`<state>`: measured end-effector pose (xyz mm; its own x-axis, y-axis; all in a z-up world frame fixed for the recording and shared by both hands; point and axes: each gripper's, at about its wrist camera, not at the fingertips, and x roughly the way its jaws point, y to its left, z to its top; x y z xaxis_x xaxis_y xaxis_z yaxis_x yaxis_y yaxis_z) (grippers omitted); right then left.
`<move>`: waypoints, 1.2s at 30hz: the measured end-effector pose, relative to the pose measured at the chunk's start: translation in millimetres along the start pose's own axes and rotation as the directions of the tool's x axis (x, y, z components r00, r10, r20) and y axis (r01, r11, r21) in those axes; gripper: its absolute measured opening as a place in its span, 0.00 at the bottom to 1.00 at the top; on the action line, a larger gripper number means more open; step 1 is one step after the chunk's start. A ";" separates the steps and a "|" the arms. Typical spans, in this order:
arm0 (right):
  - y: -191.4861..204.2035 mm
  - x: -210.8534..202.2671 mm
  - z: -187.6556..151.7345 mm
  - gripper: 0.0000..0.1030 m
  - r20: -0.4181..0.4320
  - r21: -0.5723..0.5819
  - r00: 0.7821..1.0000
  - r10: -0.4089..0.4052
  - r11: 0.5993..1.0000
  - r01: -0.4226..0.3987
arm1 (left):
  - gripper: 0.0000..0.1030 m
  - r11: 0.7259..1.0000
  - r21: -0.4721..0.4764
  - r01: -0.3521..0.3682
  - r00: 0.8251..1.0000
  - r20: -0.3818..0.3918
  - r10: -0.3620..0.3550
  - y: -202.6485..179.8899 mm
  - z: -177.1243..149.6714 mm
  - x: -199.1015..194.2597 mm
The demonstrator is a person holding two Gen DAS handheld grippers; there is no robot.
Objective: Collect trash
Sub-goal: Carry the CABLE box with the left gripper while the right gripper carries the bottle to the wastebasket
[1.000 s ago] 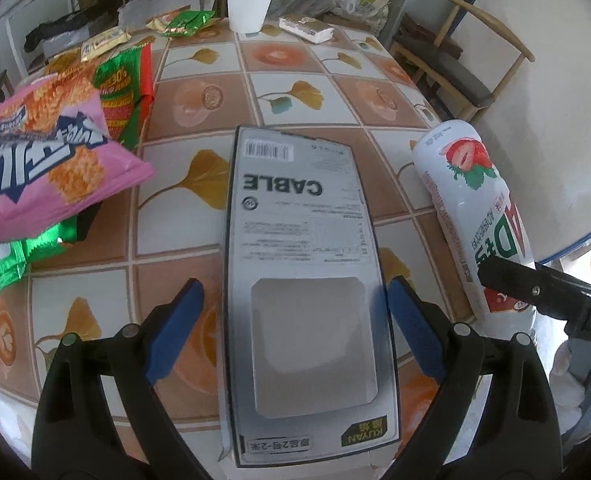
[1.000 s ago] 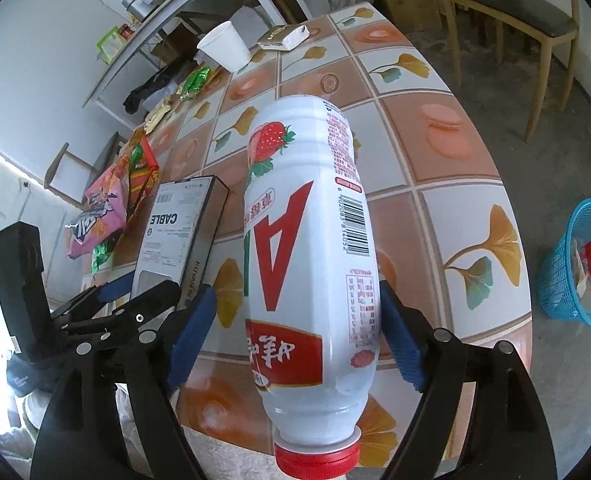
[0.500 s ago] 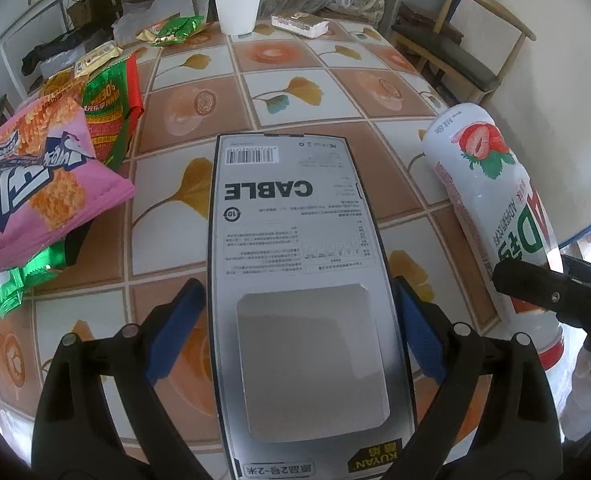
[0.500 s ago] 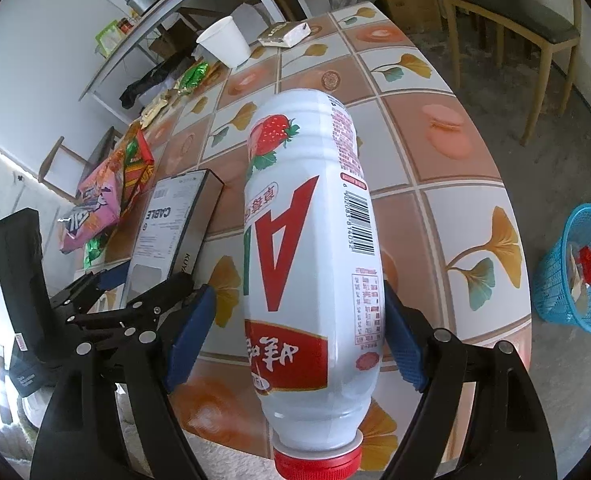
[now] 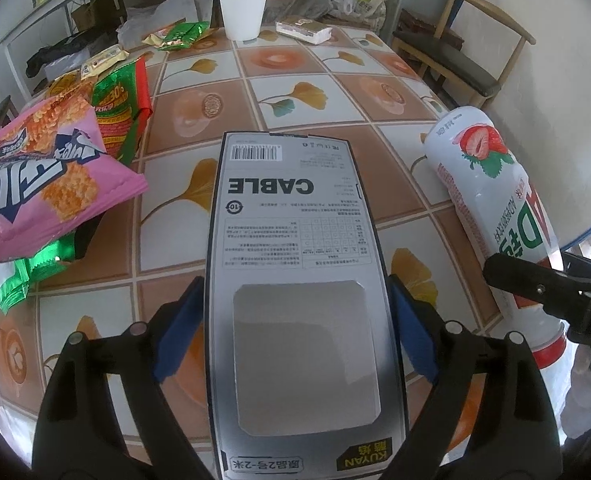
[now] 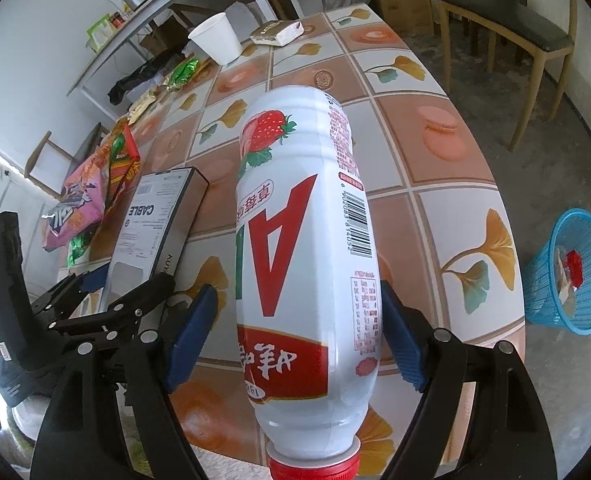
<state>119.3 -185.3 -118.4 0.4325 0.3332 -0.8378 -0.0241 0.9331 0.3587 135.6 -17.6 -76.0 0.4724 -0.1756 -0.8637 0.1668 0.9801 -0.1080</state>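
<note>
The left gripper (image 5: pixel 295 328) straddles the near end of the grey cable box (image 5: pixel 295 264), which lies flat on the tiled table (image 5: pixel 295 92); its jaws are closing, and the blue pads (image 5: pixel 179 328) stand at the box's long edges with contact not clearly established, so the box counts as bracketed, not yet lifted. The right gripper (image 6: pixel 295 324) brackets the white strawberry drink bottle (image 6: pixel 307 240), which lies on its side with its red cap toward the camera. The right pad appears to meet the bottle wall, while a narrow gap shows at the left pad, so a firm hold cannot be confirmed; the jaws stand wide. Both items rest near the front edge of the table, the box to the left of the bottle. Beyond them, uncollected items remain: a pink snack bag (image 5: pixel 43 184) on top of green wrappers at the left edge, a red-and-green snack bag (image 5: pixel 121 108) behind it, small green packets (image 5: pixel 183 34), a white paper cup (image 5: pixel 242 12) and a small flat pack (image 5: pixel 303 30) at the far end. On the floor to the right of the table stands a blue mesh basket (image 6: pixel 567 268) that already holds some scraps, including a red piece. Judged from this, collection is at an early stage: little is binned, two items are being taken, and most of the table litter is still to be gathered.
</note>
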 end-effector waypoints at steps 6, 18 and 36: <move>0.1 -0.5 -0.4 0.73 0.005 0.014 1.000 -0.015 1.000 0.015 | 0.81 1.000 0.005 -0.003 1.000 0.018 0.003 -2.1 -1.6 -5.6; -4.4 -2.5 -2.2 0.60 0.014 0.036 1.000 -0.026 0.999 0.025 | 0.81 1.000 0.010 -0.003 0.998 0.056 0.002 -4.4 -3.1 -17.7; -16.0 -12.6 -7.5 0.59 0.038 0.086 0.999 0.024 0.996 -0.028 | 0.81 1.000 -0.002 -0.002 0.996 0.091 0.002 -4.6 -6.0 -31.9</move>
<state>107.5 -203.5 -116.7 0.4658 0.3505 -0.8125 0.0420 0.9084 0.4159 114.6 -15.9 -50.9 0.5492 -0.1816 -0.8157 0.1639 0.9806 -0.1079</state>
